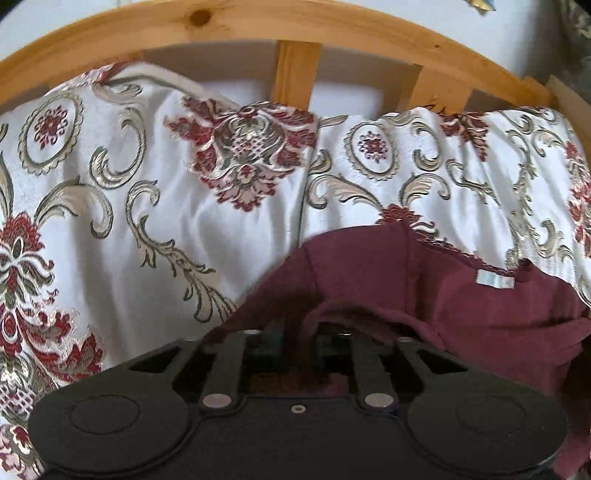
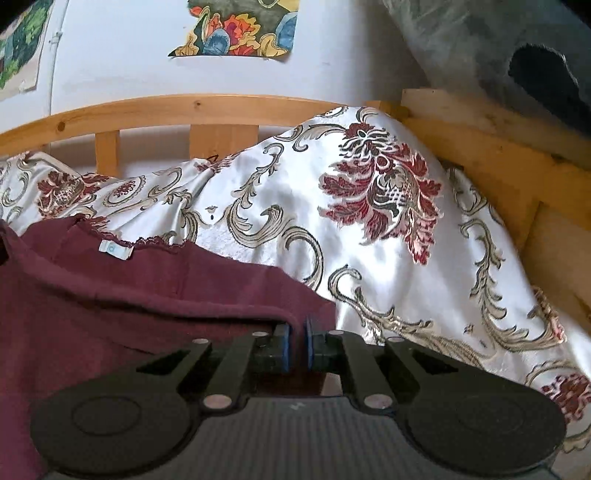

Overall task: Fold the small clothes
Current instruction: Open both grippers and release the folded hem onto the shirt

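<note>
A maroon garment (image 1: 424, 295) with a lace-trimmed edge and a small white label (image 1: 495, 279) hangs over the patterned bedspread (image 1: 110, 206). My left gripper (image 1: 301, 339) is shut on a fold of the maroon cloth, which runs between its fingers. In the right wrist view the same garment (image 2: 110, 295) fills the lower left, with its label (image 2: 116, 250) showing. My right gripper (image 2: 298, 345) is shut on the garment's right edge, its blue pads (image 2: 285, 347) close together with cloth pinched between them.
A white satin bedspread (image 2: 369, 240) with red and gold floral patterns covers the bed. A wooden slatted headboard (image 1: 295, 70) runs behind it, with a wooden side rail (image 2: 498, 147) at right. A colourful picture (image 2: 236, 29) hangs on the white wall.
</note>
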`<action>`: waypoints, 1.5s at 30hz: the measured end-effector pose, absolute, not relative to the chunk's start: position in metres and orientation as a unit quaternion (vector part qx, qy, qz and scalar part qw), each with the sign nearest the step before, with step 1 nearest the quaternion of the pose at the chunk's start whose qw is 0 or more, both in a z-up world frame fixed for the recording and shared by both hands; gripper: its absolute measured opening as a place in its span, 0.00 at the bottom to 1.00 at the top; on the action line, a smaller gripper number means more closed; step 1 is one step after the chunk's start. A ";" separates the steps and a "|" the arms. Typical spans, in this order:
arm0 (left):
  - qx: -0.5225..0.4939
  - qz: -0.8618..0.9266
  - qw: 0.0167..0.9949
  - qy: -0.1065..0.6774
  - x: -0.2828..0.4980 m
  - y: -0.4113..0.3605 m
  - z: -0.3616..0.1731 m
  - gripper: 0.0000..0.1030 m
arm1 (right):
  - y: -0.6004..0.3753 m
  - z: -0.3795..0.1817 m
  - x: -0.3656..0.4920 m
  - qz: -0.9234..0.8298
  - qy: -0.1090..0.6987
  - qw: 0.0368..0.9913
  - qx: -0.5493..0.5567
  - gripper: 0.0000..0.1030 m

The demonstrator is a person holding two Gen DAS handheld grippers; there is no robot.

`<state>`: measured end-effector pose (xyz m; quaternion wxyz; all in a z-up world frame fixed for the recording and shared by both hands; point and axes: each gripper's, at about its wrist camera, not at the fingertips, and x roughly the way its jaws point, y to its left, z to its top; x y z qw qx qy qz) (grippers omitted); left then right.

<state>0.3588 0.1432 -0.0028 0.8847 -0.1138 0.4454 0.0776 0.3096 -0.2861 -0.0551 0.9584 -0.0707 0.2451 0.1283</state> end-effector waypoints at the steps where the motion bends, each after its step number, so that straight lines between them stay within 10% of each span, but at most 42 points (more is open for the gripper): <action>1: -0.121 0.075 0.886 0.440 0.357 0.145 -0.002 0.36 | -0.288 -0.055 0.310 0.134 0.246 0.958 -0.065 0.19; 6: -0.133 0.063 0.908 0.392 0.338 0.154 0.007 0.84 | -0.292 -0.051 0.303 0.157 0.231 0.959 -0.052 0.78; 12: -0.072 0.030 0.931 0.356 0.311 0.145 0.014 0.97 | -0.286 -0.049 0.286 0.160 0.187 0.965 -0.094 0.98; 20: 0.058 -0.016 0.934 0.353 0.322 0.090 -0.003 0.97 | -0.261 -0.068 0.277 0.151 0.159 0.956 -0.193 1.00; 45: -0.074 -0.119 0.913 0.383 0.407 0.008 -0.024 0.94 | -0.303 -0.067 0.278 0.085 0.140 0.982 -0.091 1.00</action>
